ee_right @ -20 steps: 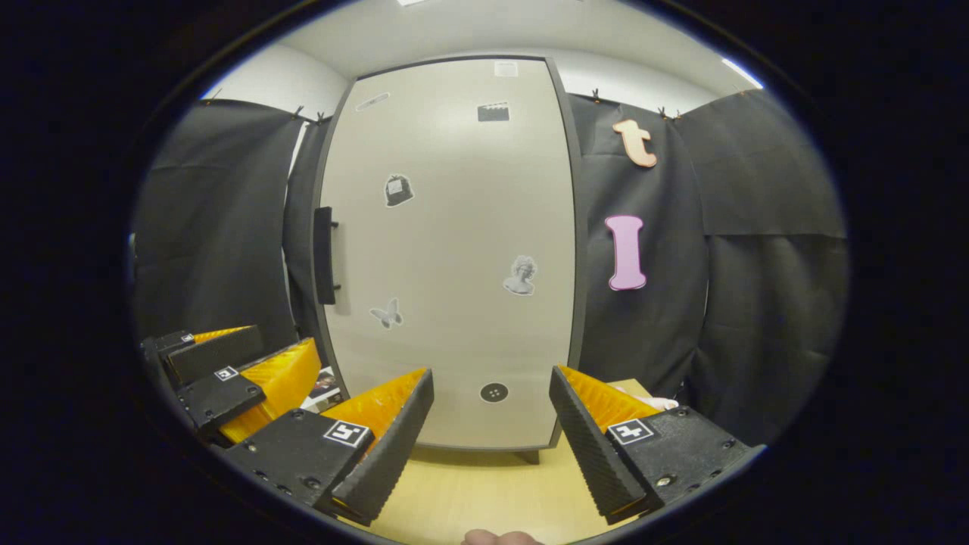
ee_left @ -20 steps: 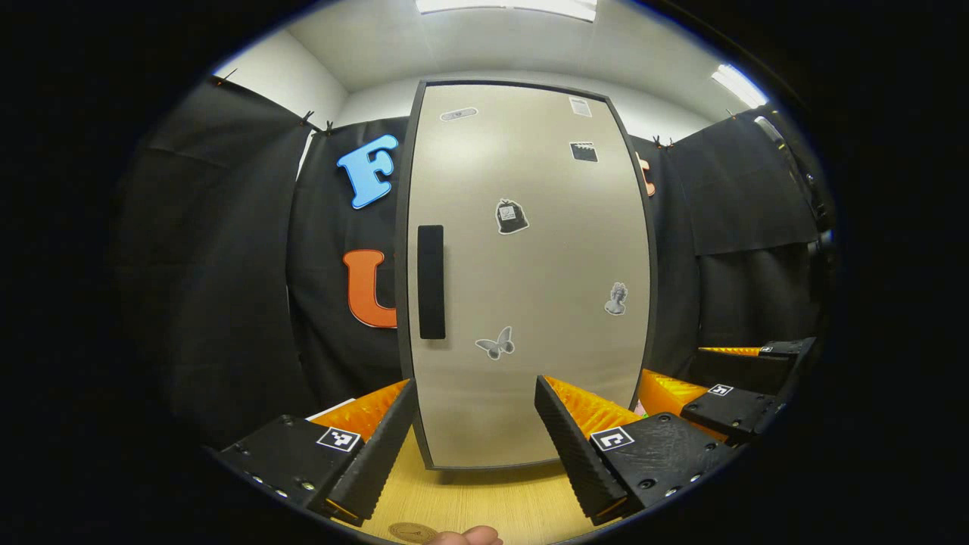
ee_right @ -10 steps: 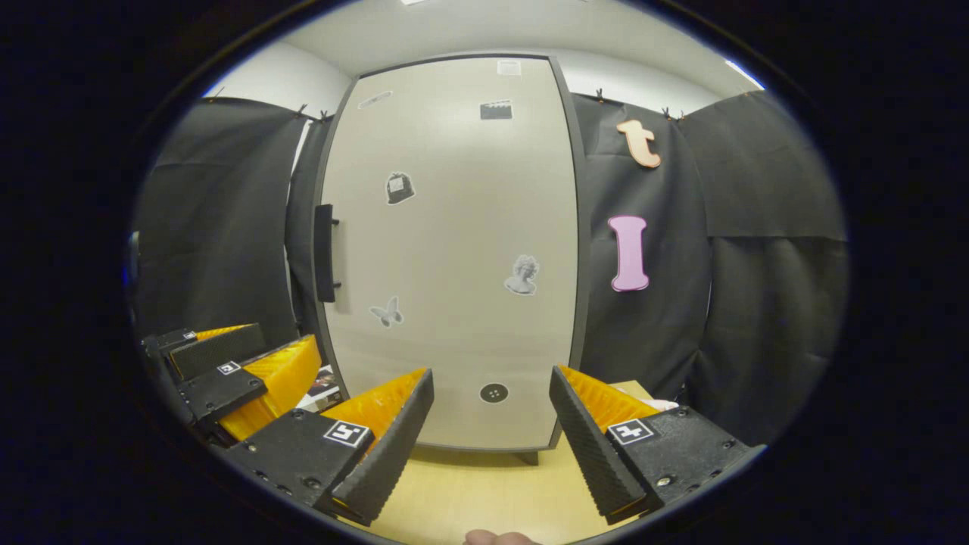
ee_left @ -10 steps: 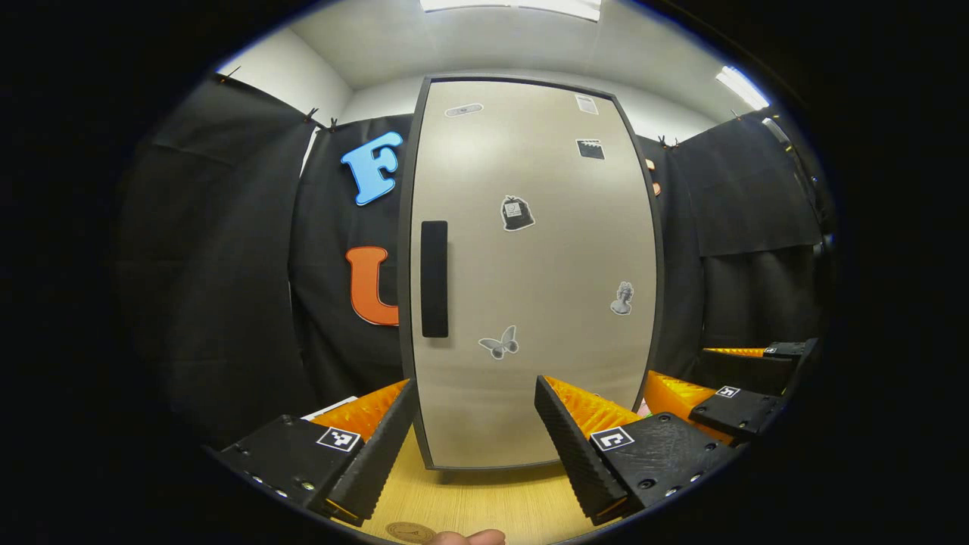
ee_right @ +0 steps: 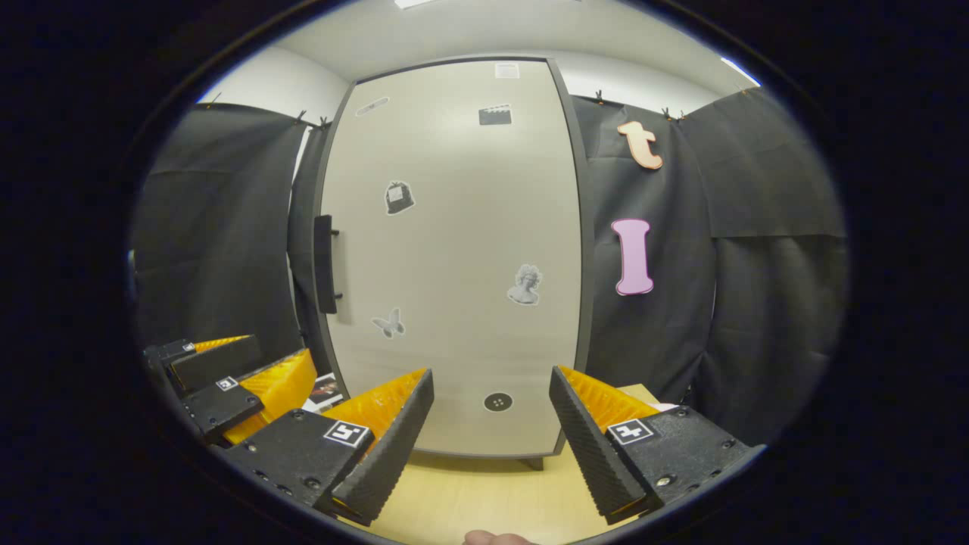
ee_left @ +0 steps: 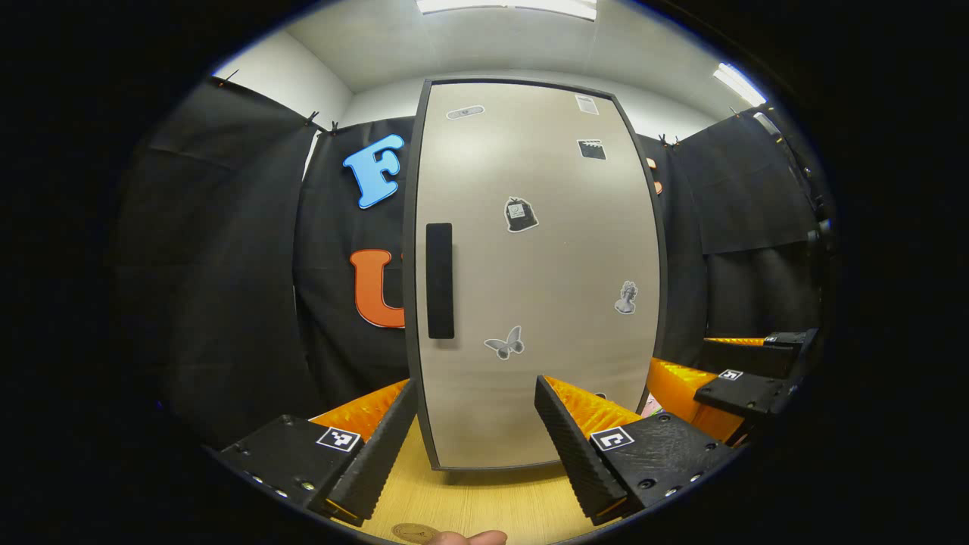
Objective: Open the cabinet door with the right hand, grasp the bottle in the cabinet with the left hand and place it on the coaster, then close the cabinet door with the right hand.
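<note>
A tall beige cabinet with a dark frame stands on the wooden table, its door shut, so whatever is inside is hidden. A black vertical handle sits on the door's left side. My left gripper is open, held short of the door's lower part. My right gripper is open too, facing the door's lower middle; it also shows at the right of the left gripper view. A round brown coaster lies on the table just below my left gripper.
Black cloth walls close in the booth on both sides of the cabinet. The light wooden table runs from the cabinet foot toward me. Some printed paper lies on the table left of the cabinet. A fingertip shows at the bottom edge.
Both grippers have shifted slightly; the cabinet sits a little lower and nearer in both views. Door stays shut, both grippers stay open.
</note>
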A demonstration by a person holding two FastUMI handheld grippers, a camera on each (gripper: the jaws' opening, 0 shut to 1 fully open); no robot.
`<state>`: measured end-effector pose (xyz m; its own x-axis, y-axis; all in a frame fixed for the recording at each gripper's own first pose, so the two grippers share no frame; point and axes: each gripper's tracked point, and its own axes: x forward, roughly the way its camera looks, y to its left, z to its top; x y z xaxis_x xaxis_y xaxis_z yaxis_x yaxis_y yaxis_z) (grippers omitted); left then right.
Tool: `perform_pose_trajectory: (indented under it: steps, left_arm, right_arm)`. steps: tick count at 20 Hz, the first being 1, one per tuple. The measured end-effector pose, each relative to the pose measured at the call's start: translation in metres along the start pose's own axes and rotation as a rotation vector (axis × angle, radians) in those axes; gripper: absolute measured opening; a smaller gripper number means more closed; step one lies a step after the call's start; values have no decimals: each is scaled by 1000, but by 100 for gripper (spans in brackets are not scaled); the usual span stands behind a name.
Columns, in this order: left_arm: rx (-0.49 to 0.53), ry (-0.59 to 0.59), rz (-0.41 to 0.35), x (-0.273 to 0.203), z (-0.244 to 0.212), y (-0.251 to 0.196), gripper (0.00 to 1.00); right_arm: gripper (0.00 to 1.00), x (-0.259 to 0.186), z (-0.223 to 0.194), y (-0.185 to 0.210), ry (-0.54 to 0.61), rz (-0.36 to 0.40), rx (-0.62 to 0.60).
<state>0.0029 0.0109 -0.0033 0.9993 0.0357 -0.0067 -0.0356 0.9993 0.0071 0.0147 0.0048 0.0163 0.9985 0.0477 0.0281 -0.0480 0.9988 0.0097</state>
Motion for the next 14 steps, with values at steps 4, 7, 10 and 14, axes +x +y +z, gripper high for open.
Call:
perform_pose_trajectory:
  steps: [4, 7, 10, 14]
  left_arm:
    - [13, -4, 26, -11, -2, 18, 94]
    - [29, -17, 60, -27, -2, 41, 95]
    - [34, -34, 96, -51, -2, 68, 96]
    - [-17, -28, 120, -93, -15, 95, 96]
  right_arm:
    - [99, 12, 18, 28, -33, 88, -13]
    - [99, 25, 30, 60, -56, 151, -67]
    - [99, 44, 34, 94, -61, 210, -107]
    - [99, 79, 30, 140, -28, 275, -120]
